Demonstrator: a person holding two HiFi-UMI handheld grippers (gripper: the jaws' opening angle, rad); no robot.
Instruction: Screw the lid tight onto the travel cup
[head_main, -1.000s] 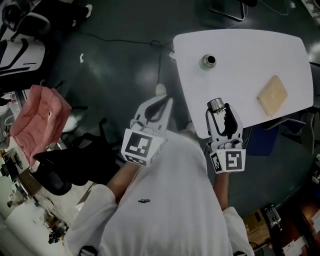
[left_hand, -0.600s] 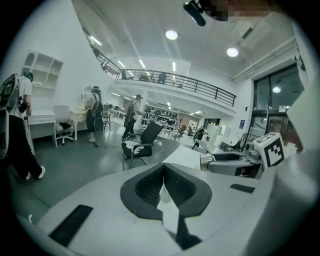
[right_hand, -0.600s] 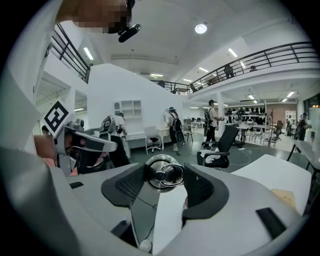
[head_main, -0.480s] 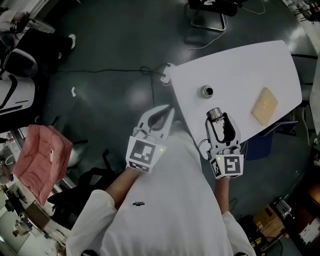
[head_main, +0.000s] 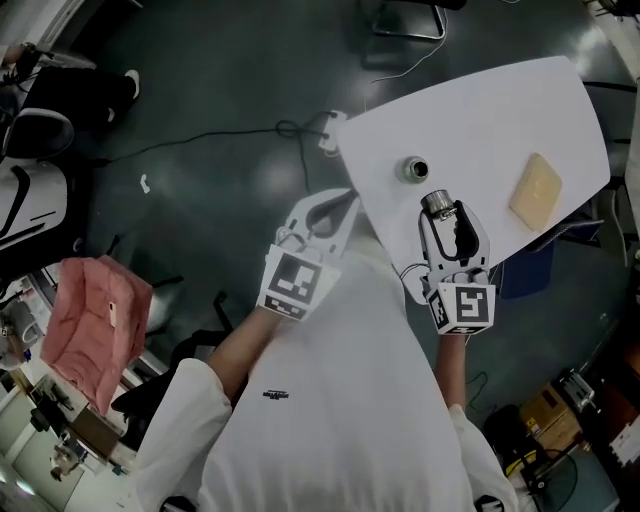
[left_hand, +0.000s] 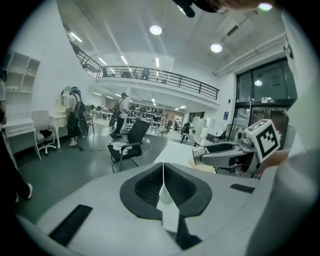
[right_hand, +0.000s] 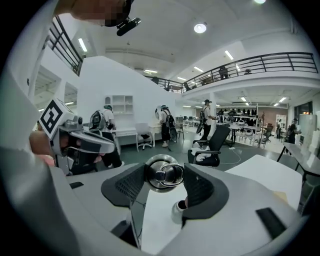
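The travel cup, a small metal cylinder with a dark open mouth, stands upright on the white table. My right gripper is just short of it and shut on the lid, a shiny metal cap with a ring handle. In the right gripper view the lid sits between the dark pads, with the cup below it. My left gripper hangs off the table's left edge. In the left gripper view its jaws are shut with nothing between them.
A tan pad lies at the right of the table. A cable and power strip lie on the dark floor beside the table's left corner. A blue bin stands under the table's near edge. A pink cloth is far left.
My right gripper has carried the lid closer to the cup. The left gripper has moved up to the table's left edge, still shut. The head view has swung, so the table sits differently.
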